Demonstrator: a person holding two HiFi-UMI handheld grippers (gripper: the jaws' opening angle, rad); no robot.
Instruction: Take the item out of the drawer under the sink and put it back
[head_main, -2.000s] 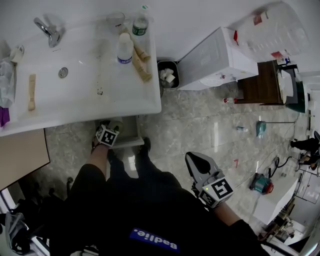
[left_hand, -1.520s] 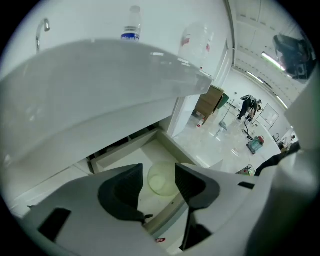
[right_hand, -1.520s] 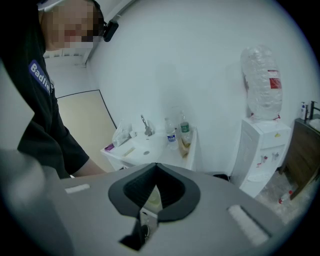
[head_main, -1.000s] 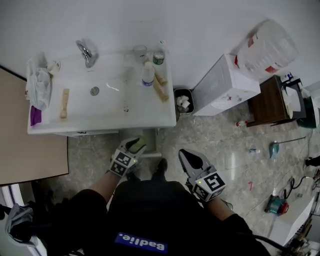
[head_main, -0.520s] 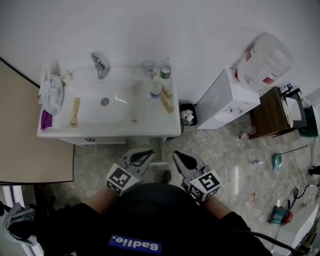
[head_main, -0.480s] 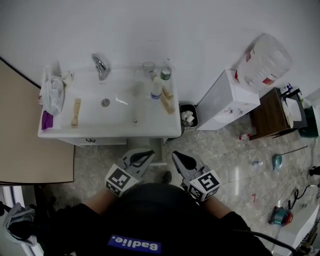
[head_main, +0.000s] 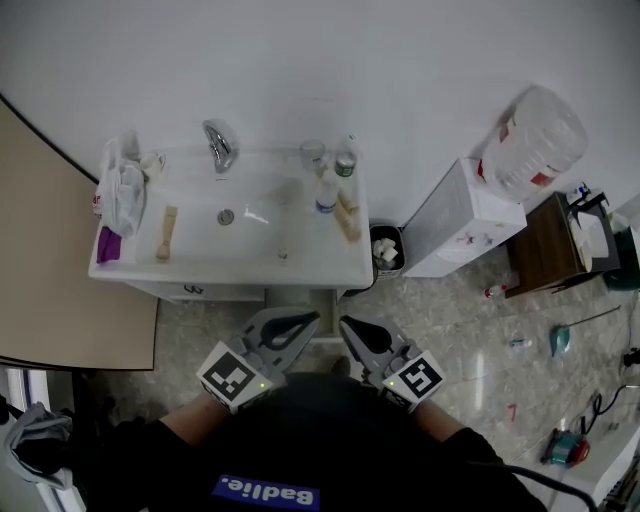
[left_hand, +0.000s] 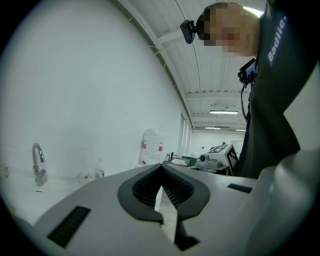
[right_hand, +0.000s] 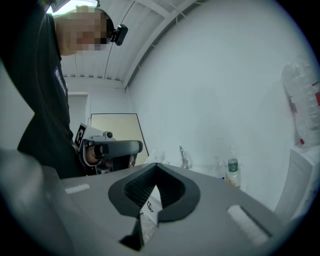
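The white sink cabinet (head_main: 200, 268) stands against the wall, and a pale strip of its drawer front (head_main: 300, 296) shows below the rim. I cannot tell whether the drawer is open. No item from it is in sight. My left gripper (head_main: 310, 318) (left_hand: 161, 166) is held level in front of my chest. Its jaws have just been closing and are shut, with nothing between them. Beside it, my right gripper (head_main: 345, 322) (right_hand: 156, 164) is shut and empty too. Both point toward the sink, short of the cabinet.
On the sink are a faucet (head_main: 220, 146), several bottles (head_main: 326, 190), a wooden brush (head_main: 165, 232) and a white bag (head_main: 125, 190). To the right are a small bin (head_main: 386, 250), a water dispenser (head_main: 470, 225) and a brown side table (head_main: 550, 250). A beige panel (head_main: 60, 270) stands at the left.
Both grippers rose from down by the drawer and now sit side by side at my chest. The left jaws went from open to shut. The sink looks smaller and farther away.
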